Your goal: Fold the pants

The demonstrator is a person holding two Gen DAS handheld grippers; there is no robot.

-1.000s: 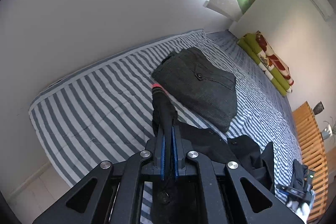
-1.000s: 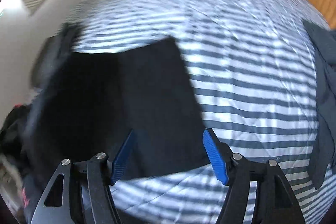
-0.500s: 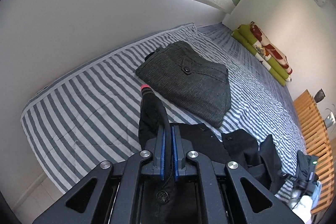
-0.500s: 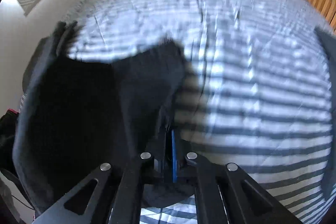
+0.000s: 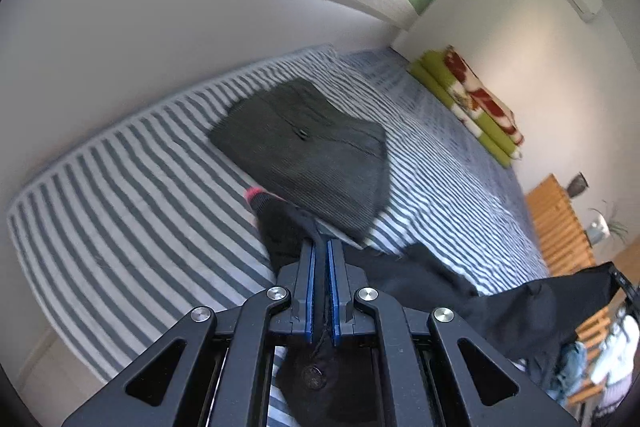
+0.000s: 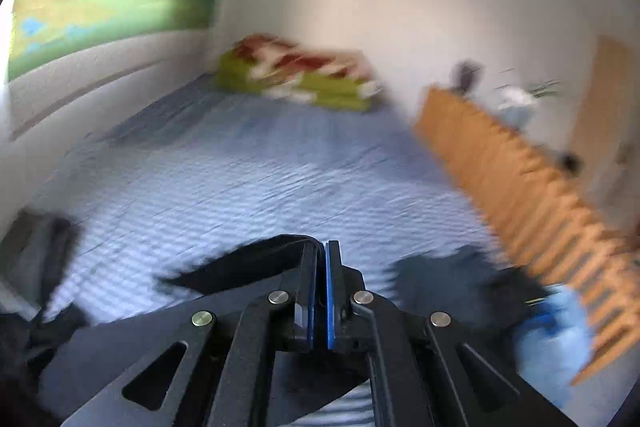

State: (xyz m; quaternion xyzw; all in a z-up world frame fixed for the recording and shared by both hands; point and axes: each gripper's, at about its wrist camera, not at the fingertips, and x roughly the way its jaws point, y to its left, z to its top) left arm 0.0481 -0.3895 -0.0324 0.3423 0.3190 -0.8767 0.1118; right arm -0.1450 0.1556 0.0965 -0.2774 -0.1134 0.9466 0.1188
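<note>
- The black pants point(image 5: 460, 291) are held off the striped bed point(image 5: 132, 195) by both tools: the left tool point(image 5: 321, 259) is clamped nearly closed on dark cloth beside a pink-edged bit of the garment, and the right tool point(image 6: 321, 267) is pinched narrow on another black fold.
- The step in hand is judged to be lifting and spreading the garment between the two grips. It would be done best if the cloth were drawn taut and level before being laid down, so that the legs fall one over the other without a twist.
- Both pinches appear to sit close to the cloth's edge, so a slip could be risked if the pull is sharp.
- A folded grey garment point(image 5: 312, 155) lies on the bed just beyond the left tool; the pants should be kept from dragging over it.
- Open striped sheet is seen ahead of the right tool, toward the green and red blanket point(image 6: 296, 75).
- A wooden slatted rail point(image 6: 532, 195) borders the bed on the right, with dark and blue clothing point(image 6: 464, 287) near it; that side is the tighter one.
</note>
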